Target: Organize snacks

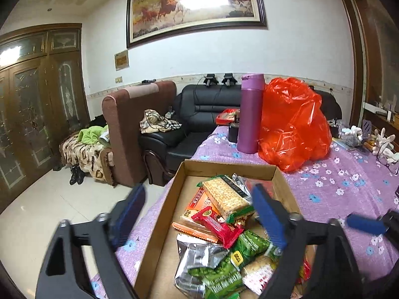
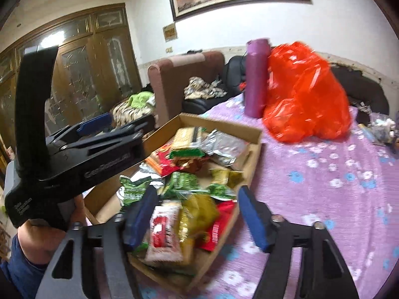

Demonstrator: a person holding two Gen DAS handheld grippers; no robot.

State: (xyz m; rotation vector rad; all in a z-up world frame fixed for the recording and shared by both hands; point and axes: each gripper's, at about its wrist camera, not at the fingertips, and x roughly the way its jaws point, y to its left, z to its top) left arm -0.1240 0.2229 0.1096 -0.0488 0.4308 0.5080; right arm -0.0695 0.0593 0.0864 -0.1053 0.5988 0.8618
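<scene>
An open cardboard box (image 1: 229, 165) (image 2: 224, 124) sits on the purple flowered tablecloth, piled with snack packets. Among them are a cracker pack (image 1: 227, 196), a red packet (image 1: 217, 224), a silver packet (image 1: 197, 251) and green packets (image 1: 239, 254). My left gripper (image 1: 199, 199) (image 2: 124, 124) is open and holds nothing; one finger is outside the box's left wall, the other over the snacks. My right gripper (image 2: 197, 211) is open and holds nothing, above a red-and-white packet (image 2: 162, 226) and a yellow packet (image 2: 197, 211) at the box's near end. One of its fingers (image 1: 366, 221) shows at the right.
A purple flask (image 1: 250, 114) and an orange plastic bag (image 1: 296, 124) stand behind the box. Small clutter (image 1: 381, 142) lies at the table's far right. A black sofa (image 1: 199, 109) and a brown armchair (image 1: 129, 129) are beyond the table's left edge. A person's hand (image 2: 32, 236) holds the left gripper.
</scene>
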